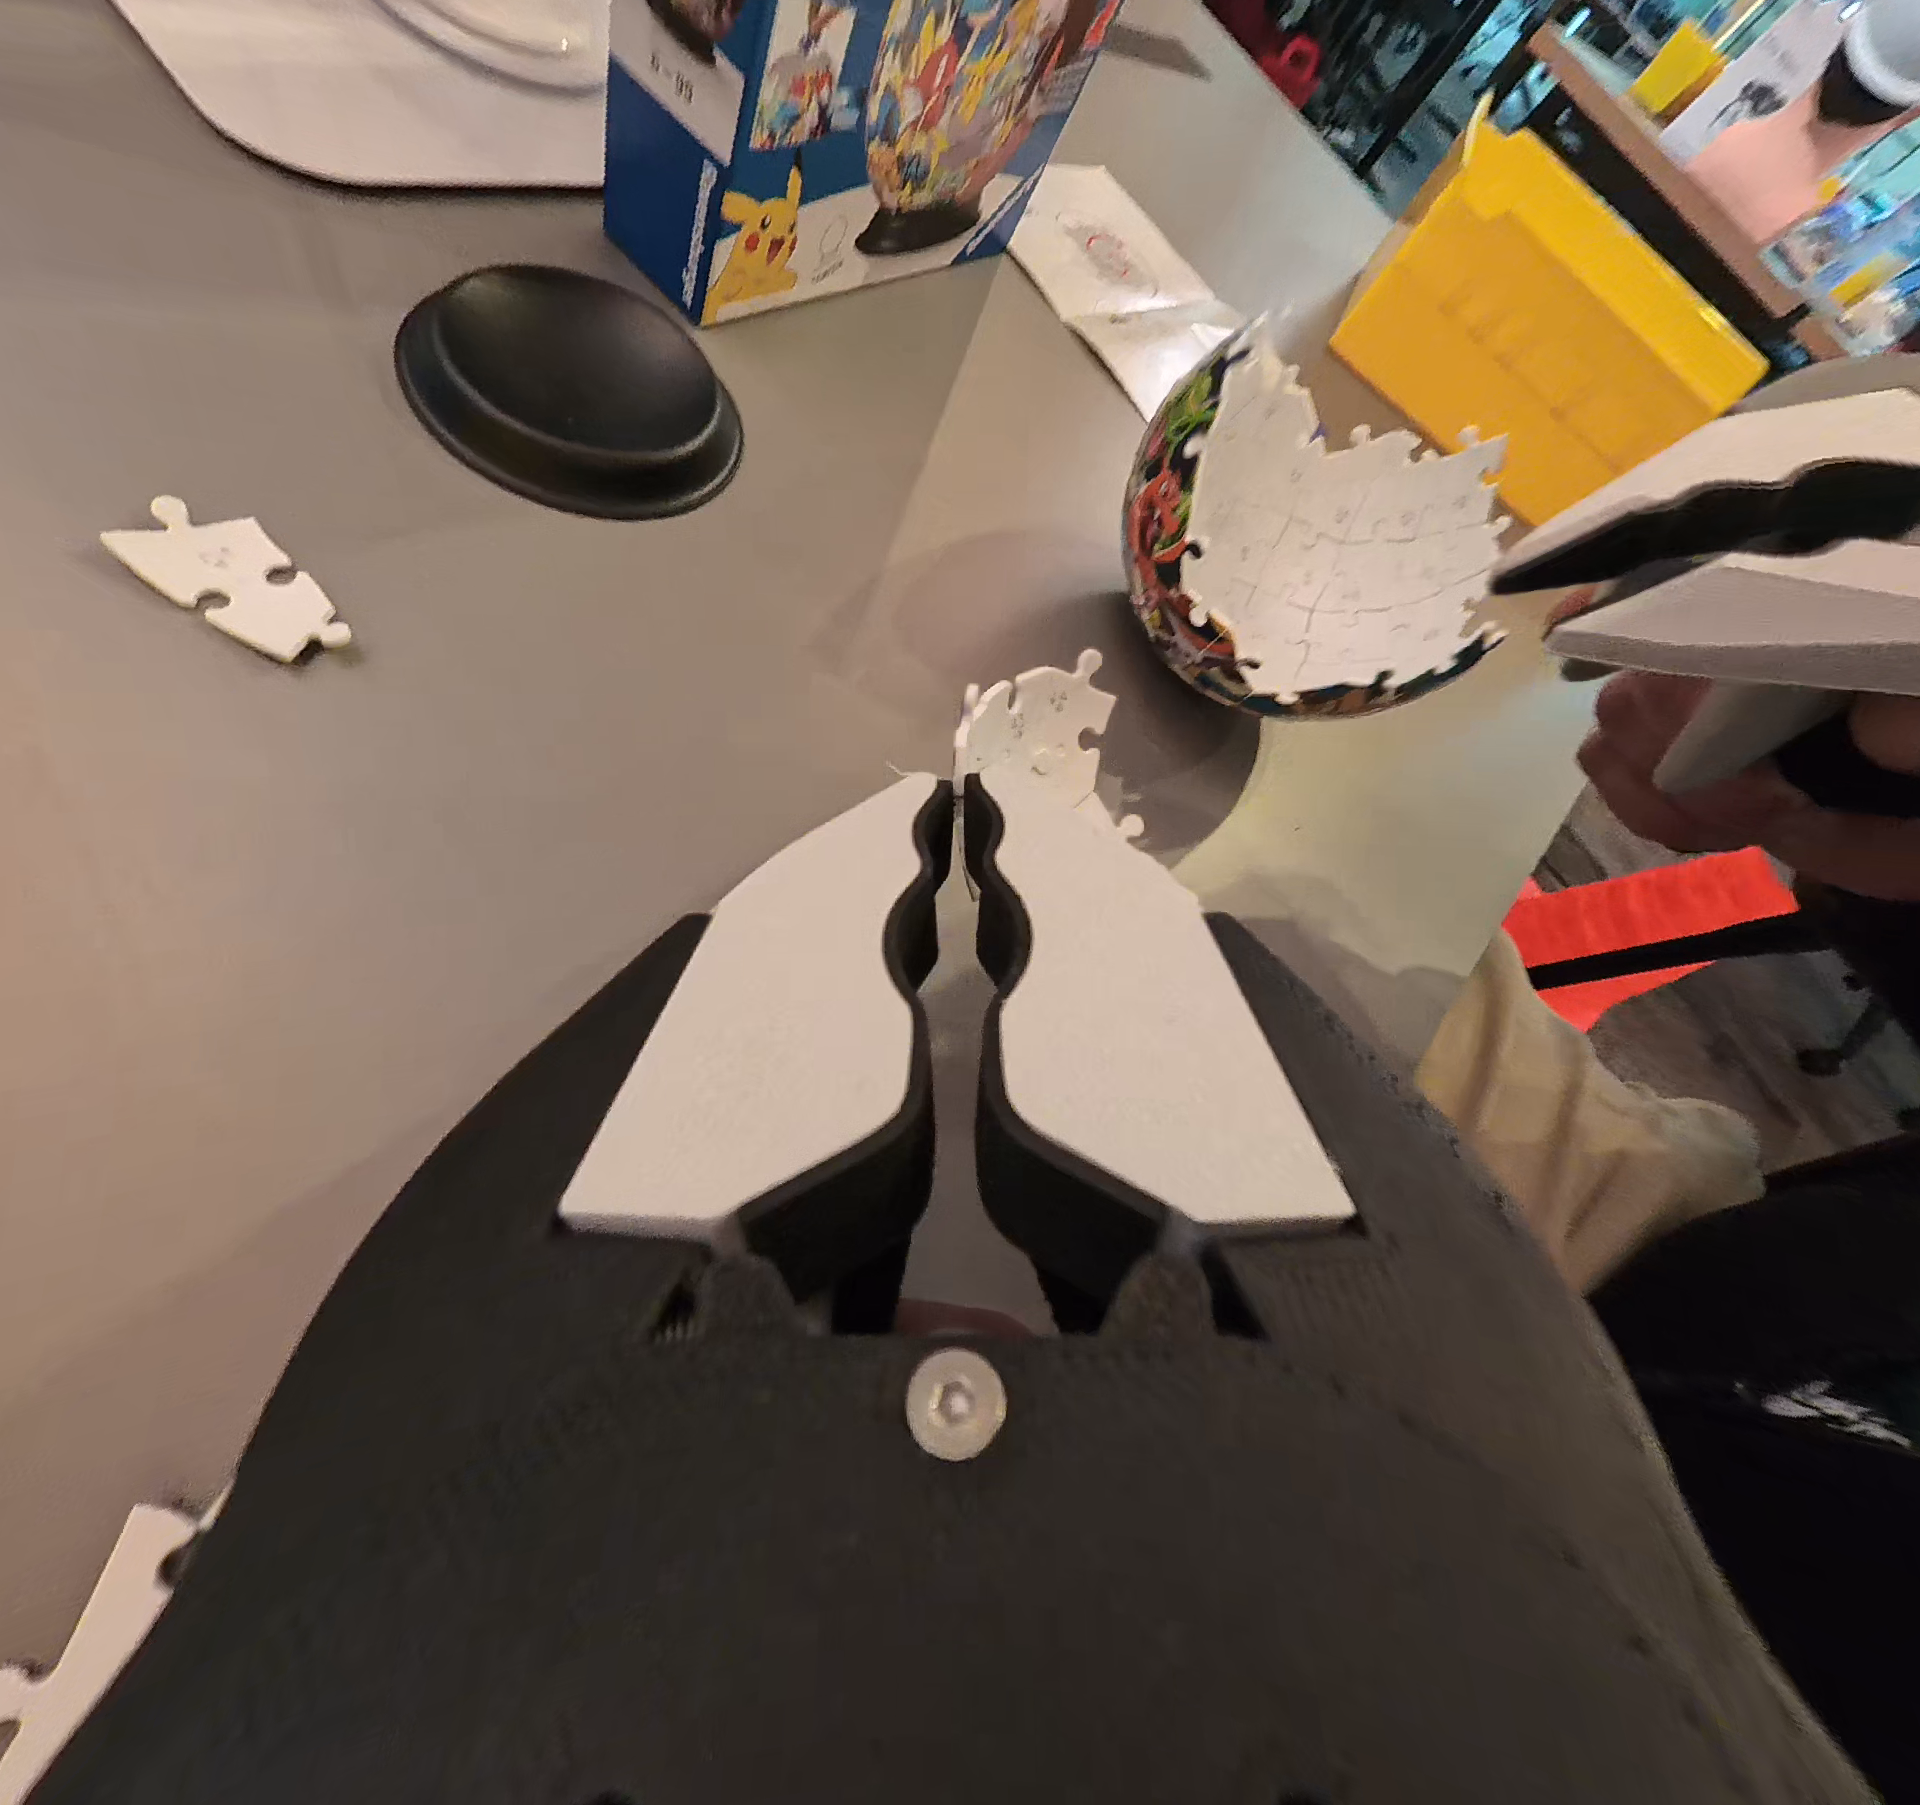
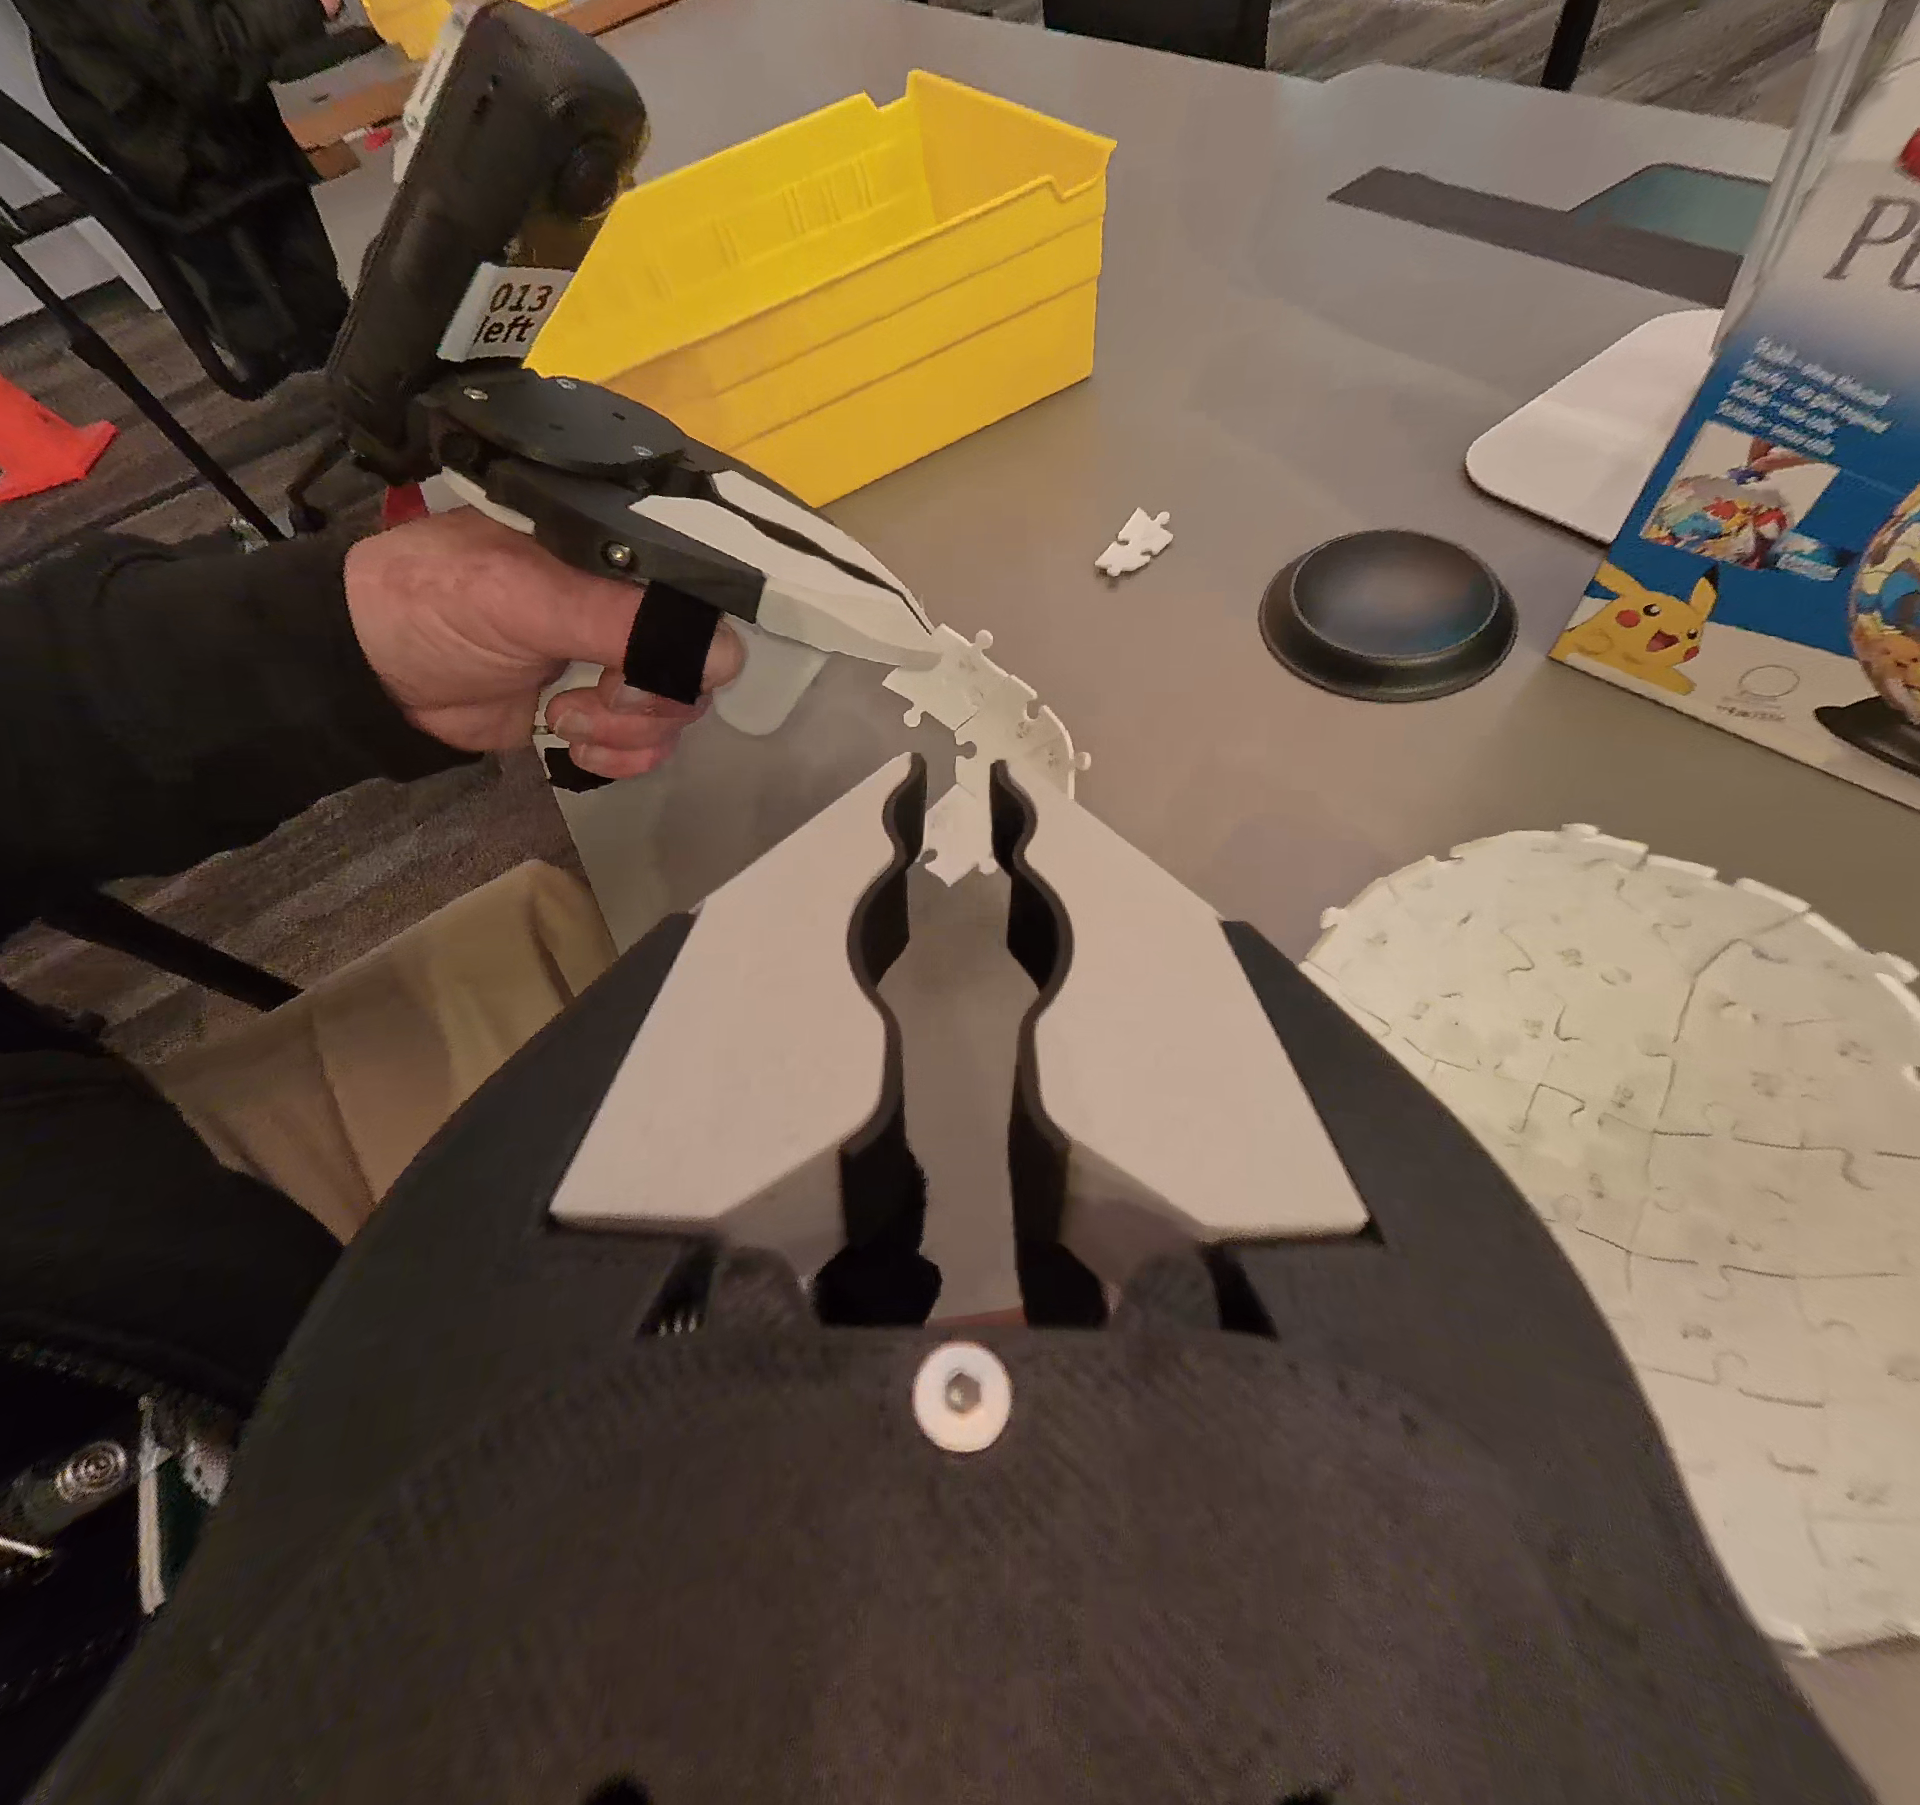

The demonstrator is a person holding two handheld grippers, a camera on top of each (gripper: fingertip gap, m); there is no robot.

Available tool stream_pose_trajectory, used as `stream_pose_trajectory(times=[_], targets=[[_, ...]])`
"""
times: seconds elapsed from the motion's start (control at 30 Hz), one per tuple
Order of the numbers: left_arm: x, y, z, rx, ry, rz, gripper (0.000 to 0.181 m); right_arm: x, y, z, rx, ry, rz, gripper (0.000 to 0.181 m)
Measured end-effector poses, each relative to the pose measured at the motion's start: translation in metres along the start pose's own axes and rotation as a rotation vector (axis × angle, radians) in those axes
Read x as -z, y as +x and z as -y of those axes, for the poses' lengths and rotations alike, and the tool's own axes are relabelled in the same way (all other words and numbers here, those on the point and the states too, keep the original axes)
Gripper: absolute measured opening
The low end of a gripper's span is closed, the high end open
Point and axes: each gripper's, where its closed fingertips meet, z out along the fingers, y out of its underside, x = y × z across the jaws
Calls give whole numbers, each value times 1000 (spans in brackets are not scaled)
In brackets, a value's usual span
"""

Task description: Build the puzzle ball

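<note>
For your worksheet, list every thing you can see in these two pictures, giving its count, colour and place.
table: one, grey, under everything
half-built ball: one, white inside, colourful outside, on the table's right
strip of joined pieces: one, white, gripped at the left fingertips
loose joined pieces: one small cluster, white, table left; more white pieces at the lower left edge
stand: one, black, before the box
box: one, blue, far side
bin: one, yellow, beyond the ball
paper sheet: one, white, beside the box
left hand-held gripper: shut on the strip
right hand-held gripper: open, by the strip's end
hand: one, holding the left handle
</note>
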Motion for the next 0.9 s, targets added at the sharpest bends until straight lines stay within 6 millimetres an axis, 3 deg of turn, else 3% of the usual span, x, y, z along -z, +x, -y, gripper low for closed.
stream_pose_trajectory(times=[0.13,0.27,0.4,0.53,0.67,0.9], targets=[[9,17,20,-2,72,-72,2,12,7,11,-5,30,-15,17],[15,49,38,-79,109,-150,2,33,20,22,2,56,-37,21],[13,84,52,-153,117,-223,2,59,34,16,-15,65,-59,24],[0,114,56,-243,78,-273,2,73,38,0,-41,72,-57,25],[-19,132,54,-320,27,-301,2,81,37,-1,-38,92,-39,27],[-40,142,56,-398,4,-305,2,91,40,0,-83,131,8,29]])
